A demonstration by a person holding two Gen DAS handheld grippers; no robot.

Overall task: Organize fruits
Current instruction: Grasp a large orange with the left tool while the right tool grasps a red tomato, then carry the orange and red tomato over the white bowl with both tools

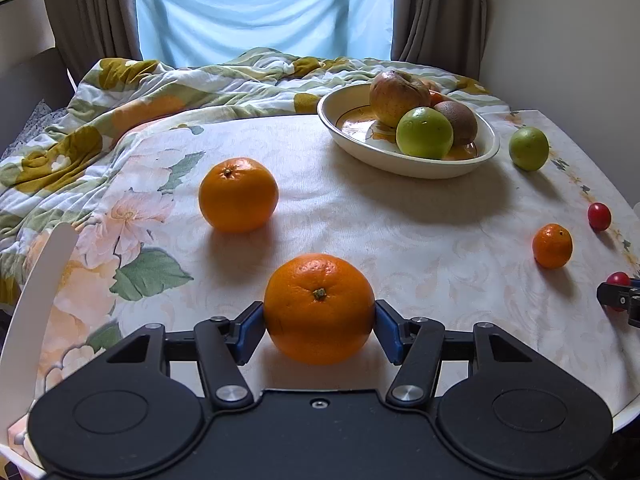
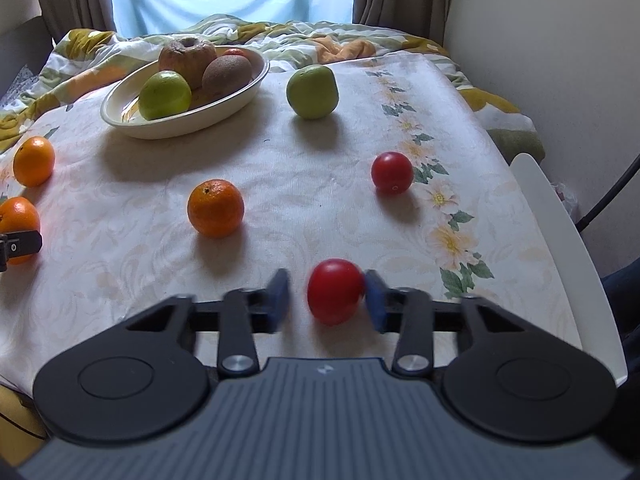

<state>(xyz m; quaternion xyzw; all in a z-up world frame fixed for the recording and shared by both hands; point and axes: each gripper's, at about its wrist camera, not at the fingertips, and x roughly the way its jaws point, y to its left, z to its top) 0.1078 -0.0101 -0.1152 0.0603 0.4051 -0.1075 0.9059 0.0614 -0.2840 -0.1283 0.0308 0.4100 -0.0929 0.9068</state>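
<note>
Orange [image 1: 319,307] between left gripper [image 1: 319,326] fingers — touching both

Floral quilt [image 1: 120,92] (rumpled) below brown curtains [image 1: 92,12], blue-lit window [image 1: 264,8]

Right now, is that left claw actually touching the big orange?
Touching. The left wrist view shows both blue pads of the left gripper pressed against the big orange's sides, no gap.

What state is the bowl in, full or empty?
Partly full: the bowl holds a green fruit, a kiwi and an apple, with bare floor showing.
</note>
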